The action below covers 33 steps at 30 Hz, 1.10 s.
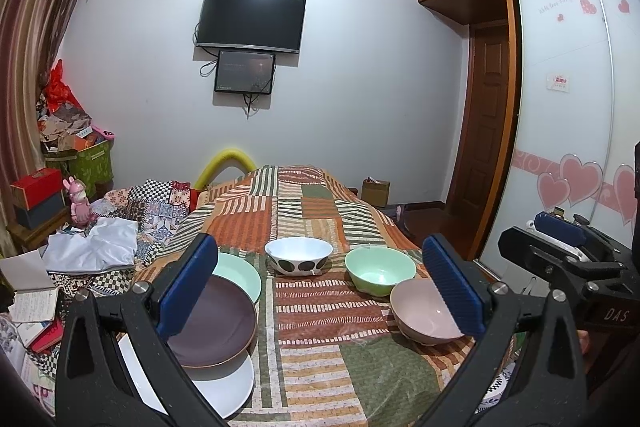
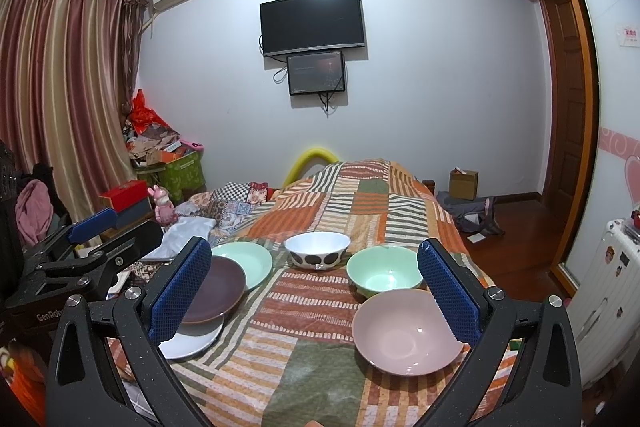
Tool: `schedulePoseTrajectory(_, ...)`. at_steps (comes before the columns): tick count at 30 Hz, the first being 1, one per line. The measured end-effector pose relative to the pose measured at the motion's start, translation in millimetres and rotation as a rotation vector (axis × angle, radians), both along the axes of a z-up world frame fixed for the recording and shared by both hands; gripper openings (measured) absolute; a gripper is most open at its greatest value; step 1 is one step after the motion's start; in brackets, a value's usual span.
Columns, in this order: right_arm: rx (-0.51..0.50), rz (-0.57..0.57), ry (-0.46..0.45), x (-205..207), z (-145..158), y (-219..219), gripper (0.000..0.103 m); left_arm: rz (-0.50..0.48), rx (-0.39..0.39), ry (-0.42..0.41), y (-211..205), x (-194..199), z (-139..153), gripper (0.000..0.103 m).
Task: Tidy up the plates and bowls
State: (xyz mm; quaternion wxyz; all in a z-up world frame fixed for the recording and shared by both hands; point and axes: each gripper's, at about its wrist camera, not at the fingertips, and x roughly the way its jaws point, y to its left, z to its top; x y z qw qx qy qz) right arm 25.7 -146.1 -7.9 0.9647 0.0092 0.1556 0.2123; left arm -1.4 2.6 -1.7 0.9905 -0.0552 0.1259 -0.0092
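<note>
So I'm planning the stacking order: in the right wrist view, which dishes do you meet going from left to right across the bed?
white plate → purple plate → mint plate → spotted bowl → green bowl. The pink bowl overlaps the green bowl's span, nearer the camera, so I leave it out.

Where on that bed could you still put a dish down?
The bedspread lies bare between the plates, purple plate among them, and the pink bowl, and beyond the spotted bowl. Plates overlap on the left; bowls cluster on the right.

"DAS" on the right tongs (image 1: 560,227), "GenRob" cut off on the left tongs (image 2: 90,227)
</note>
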Motion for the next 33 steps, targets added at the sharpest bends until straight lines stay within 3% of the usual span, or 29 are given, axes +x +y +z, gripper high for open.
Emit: schedulePoseTrajectory(33,-0.003,0.005,0.004,1.0,-3.9,4.1,0.103,-0.004,-0.007,0.005,2.7,-0.2,-2.0,0.103)
